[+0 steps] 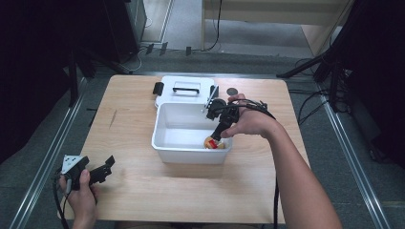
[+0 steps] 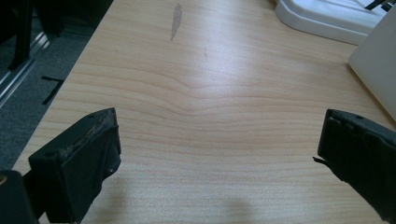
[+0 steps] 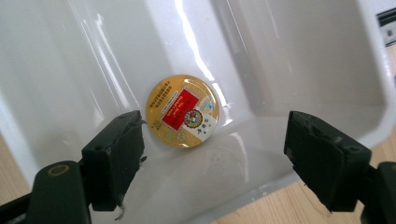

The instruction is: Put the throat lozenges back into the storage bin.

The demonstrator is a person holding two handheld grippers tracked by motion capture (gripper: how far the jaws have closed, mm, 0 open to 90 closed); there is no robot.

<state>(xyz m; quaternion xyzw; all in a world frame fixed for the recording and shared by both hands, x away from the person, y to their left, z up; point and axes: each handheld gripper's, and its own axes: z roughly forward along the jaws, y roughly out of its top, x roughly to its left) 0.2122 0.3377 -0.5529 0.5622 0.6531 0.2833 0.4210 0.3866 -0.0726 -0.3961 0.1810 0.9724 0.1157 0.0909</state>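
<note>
- Tin [image 3: 182, 111], round and gold with a red label, lies flat on the floor of the white bin [image 1: 165, 143], at its near right corner in the high view.
- Right tool [image 3: 212, 156] hangs over the bin, jaws spread wide, gripping nothing; the tin sits just beyond its left jaw.
- Left tool [image 1: 106, 168] rests low at the counter's [image 1: 143, 191] near left corner, jaws apart over bare wood.
- White lid [image 1: 184, 88] lies behind the bin.

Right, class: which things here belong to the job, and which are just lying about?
In the job: right claw, round yellow tin, white tub.
Lying about: white lid, small dark disc, idle left claw.
</note>
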